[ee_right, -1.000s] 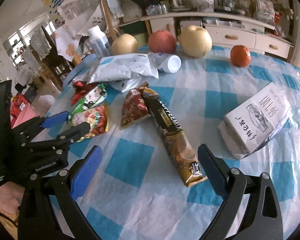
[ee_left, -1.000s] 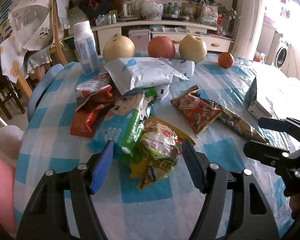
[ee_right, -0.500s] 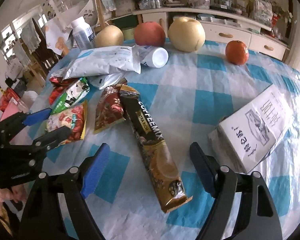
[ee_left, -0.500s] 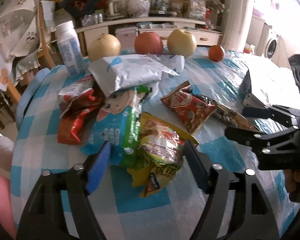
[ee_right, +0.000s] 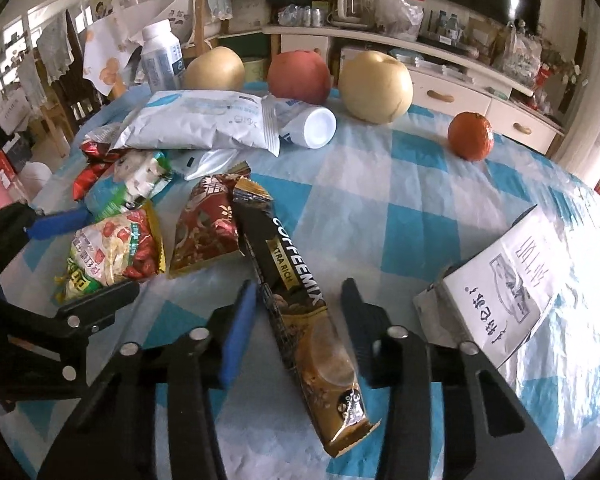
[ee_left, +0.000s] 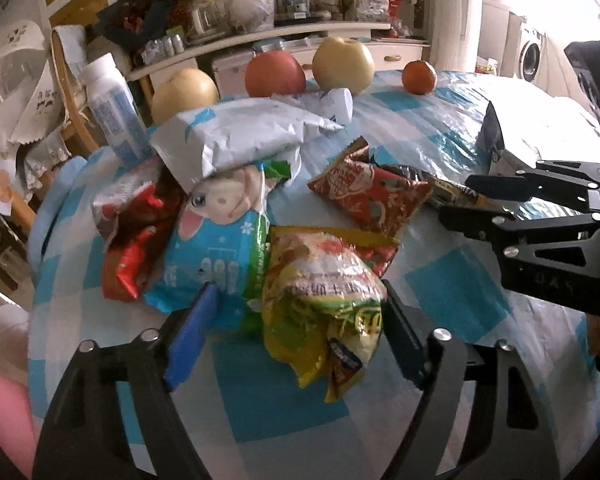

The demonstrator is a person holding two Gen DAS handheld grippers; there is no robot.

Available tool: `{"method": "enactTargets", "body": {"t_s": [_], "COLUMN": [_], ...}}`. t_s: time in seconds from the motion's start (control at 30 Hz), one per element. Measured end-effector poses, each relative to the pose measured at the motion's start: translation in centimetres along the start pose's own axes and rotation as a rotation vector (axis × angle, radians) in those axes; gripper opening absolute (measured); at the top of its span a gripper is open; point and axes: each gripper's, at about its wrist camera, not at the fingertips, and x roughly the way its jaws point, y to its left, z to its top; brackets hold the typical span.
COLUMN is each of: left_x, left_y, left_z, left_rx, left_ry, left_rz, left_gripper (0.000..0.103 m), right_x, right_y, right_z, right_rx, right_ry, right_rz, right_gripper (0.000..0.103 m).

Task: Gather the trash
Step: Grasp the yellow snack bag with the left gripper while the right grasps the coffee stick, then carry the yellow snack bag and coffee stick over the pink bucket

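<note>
Snack wrappers lie on a blue-and-white checked table. My left gripper (ee_left: 296, 324) is open, its jaws on either side of a crumpled yellow-green wrapper (ee_left: 320, 300), which also shows in the right wrist view (ee_right: 108, 256). My right gripper (ee_right: 298, 312) is open, its jaws astride a long brown coffee-mix sachet (ee_right: 300, 308). A red wrapper (ee_right: 208, 228) lies left of the sachet. A blue rabbit-print bag (ee_left: 216, 248), a red foil wrapper (ee_left: 132, 236) and a white pouch (ee_left: 236, 136) lie further back.
Two pears (ee_right: 376, 86), an apple (ee_right: 298, 74) and an orange (ee_right: 470, 136) stand at the far edge. A white bottle (ee_left: 114, 108) stands at back left; another (ee_right: 312, 126) lies on its side. A printed paper bag (ee_right: 508, 280) lies at right.
Both grippers have moved forward and lower. The left now straddles the yellow-green wrapper; the right's jaws have narrowed around the coffee sachet.
</note>
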Motion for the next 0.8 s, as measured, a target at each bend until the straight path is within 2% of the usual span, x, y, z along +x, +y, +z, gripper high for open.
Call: {"method": "enactTargets", "body": {"t_s": [0.1, 0.23, 0.33, 0.37, 0.43, 0.6, 0.8], "left_x": [-0.2, -0.5, -0.7, -0.7, -0.9, -1.5, -2.7], "left_y": [-0.1, -0.1, 0.1, 0.2, 0.7, 1.5, 2.3], "left_z": [-0.1, -0.3, -0.4, -0.4, -0.5, -0.9, -1.6], "left_rx": [-0.007, -0.024, -0.036, -0.043, -0.069, -0.109, -0.119], "left_ry": [-0.001, -0.003, -0.005, -0.006, -0.006, -0.005, -0.005], "left_rz": [-0.011, -0.026, -0.033, -0.039, -0.064, -0.099, -0.107], "left_gripper": [0.070, 0.054, 0.049, 0.049, 0.046, 0.044, 0.042], "right_x": [0.0, -0.1, -0.4, -0.5, -0.9, -1.5, -2.3], "right_y": [0.5, 0.7, 0.5, 0.4, 0.0, -1.2, -1.1], "right_z": [0.1, 0.0, -0.1, -0.1, -0.2, -0.3, -0.4], "right_rx": [-0.016, -0.018, 0.003, 0.011, 0.033, 0.109, 0.126], "right_ry": [-0.003, -0.003, -0.004, -0.006, -0.018, -0.024, -0.040], "right_rz": [0.002, -0.001, 0.011, 0.014, 0.015, 0.055, 0.069], "right_gripper": [0.029, 0.025, 0.021, 0.020, 0.010, 0.008, 0.007]}}
